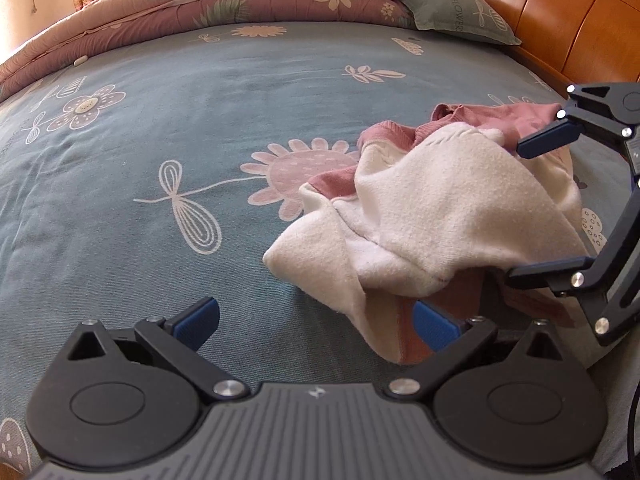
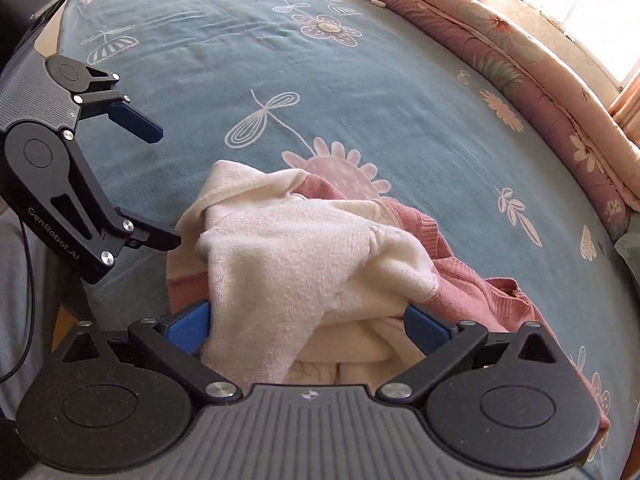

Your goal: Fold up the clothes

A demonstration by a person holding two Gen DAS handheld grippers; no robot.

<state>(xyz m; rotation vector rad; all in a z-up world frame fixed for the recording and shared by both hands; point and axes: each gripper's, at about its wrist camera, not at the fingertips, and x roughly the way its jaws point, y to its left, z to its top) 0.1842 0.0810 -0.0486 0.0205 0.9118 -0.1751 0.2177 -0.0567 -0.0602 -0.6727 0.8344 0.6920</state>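
Right gripper (image 2: 306, 326) fingers spread wide, cream cloth bunched between them, nothing pinched yet. Left gripper (image 1: 316, 320) also wide, one finger (image 1: 434, 326) tucked under a hanging flap, the other over bare bed (image 1: 160, 240). Garment (image 1: 432, 208) (cream fleece lining out, pink knit outside) is crumpled near the bed's near edge, toward the headboard (image 1: 560, 20) end. Not yet spread flat.

Risks, as judged: several layers could be caught by a wide closure, so the heap would be lifted as a lump; the bedsheet could be pinched too; the garment could be dragged off the near edge.
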